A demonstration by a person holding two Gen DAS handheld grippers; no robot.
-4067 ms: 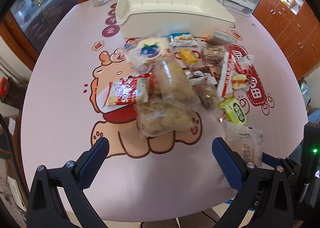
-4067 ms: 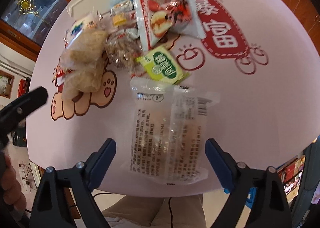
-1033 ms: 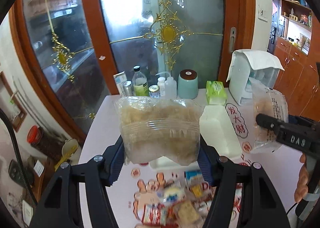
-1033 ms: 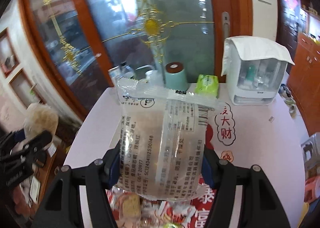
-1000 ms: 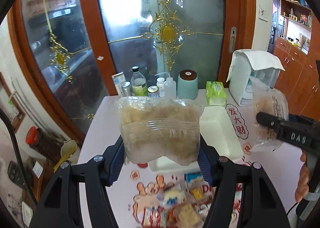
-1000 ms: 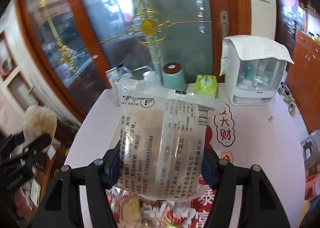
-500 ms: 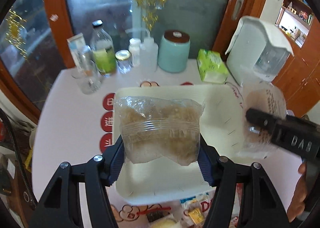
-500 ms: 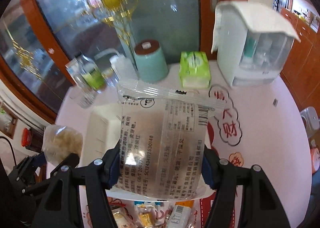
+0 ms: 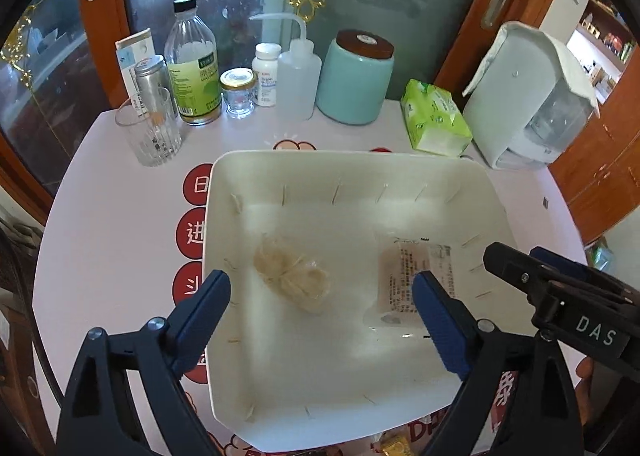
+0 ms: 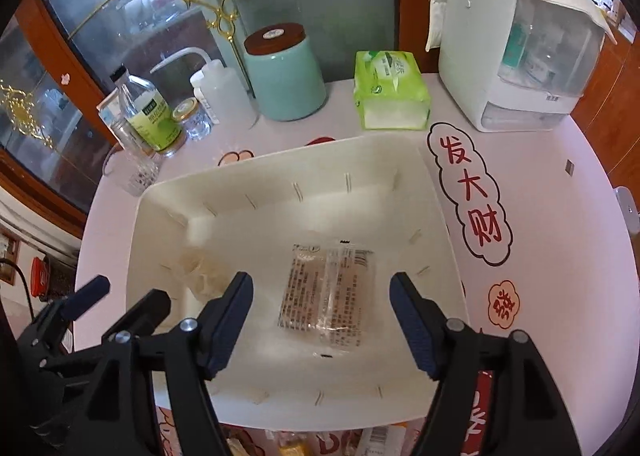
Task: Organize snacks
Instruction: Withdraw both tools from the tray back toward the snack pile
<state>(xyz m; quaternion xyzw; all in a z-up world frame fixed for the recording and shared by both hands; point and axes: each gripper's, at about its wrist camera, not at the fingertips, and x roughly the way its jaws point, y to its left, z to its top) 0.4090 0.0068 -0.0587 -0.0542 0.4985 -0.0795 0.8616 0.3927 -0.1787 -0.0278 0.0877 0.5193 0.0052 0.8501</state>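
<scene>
A white bin (image 9: 452,175) stands on the pink table, also in the right wrist view (image 10: 436,191). Inside it lie a clear bag of pale crisps (image 9: 292,276), seen at the bin's left in the right wrist view (image 10: 200,272), and a flat clear printed packet (image 9: 404,280) (image 10: 326,296). My left gripper (image 9: 322,312) is open and empty above the bin's near left half. My right gripper (image 10: 322,310) is open and empty above the printed packet; it also shows at the right of the left wrist view (image 9: 560,292). More snacks (image 10: 296,446) peek out below the bin's near rim.
Behind the bin stand a glass (image 9: 150,131), a green-label bottle (image 9: 194,63), small jars, a squeeze bottle (image 9: 298,75), a teal canister (image 9: 354,79), a green tissue pack (image 9: 434,123) and a white dispenser (image 9: 528,95). A glass door is behind them.
Both grippers have opened and let go of their bags, which now lie in the bin. Both cameras have tilted down and moved closer over the bin.
</scene>
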